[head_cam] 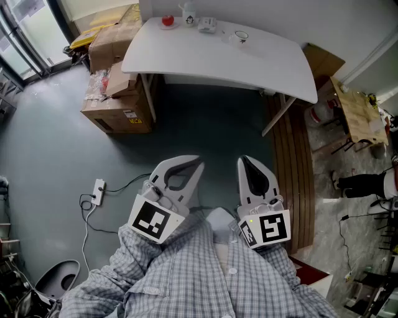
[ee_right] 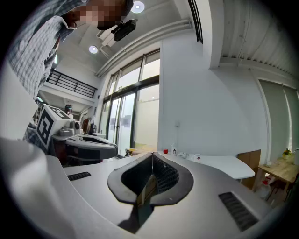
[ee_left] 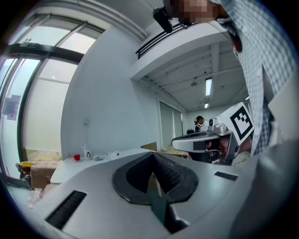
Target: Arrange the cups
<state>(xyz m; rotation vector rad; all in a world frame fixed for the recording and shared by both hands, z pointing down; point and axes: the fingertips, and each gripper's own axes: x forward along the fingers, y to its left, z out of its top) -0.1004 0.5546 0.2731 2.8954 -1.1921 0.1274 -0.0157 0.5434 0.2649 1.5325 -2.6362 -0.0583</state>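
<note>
Several small cups stand at the far side of the white table (head_cam: 205, 59): a white cup with a dark print (head_cam: 189, 15), a low pale cup (head_cam: 207, 25) and a clear glass cup (head_cam: 241, 36), beside a red item (head_cam: 167, 20). The cups (ee_left: 87, 153) show small and distant in the left gripper view, and as a cluster of cups (ee_right: 174, 151) in the right gripper view. My left gripper (head_cam: 196, 163) and right gripper (head_cam: 244, 159) are held side by side close to the checked shirt, pointing level at the table from well short of it. Both are shut with nothing between the jaws.
Cardboard boxes (head_cam: 117, 81) are stacked left of the table. A power strip (head_cam: 97, 190) with cable lies on the grey floor. Wooden slats (head_cam: 296, 168) run along the right, with a small wooden table (head_cam: 359, 113) and a standing person's legs (head_cam: 364, 184) beyond.
</note>
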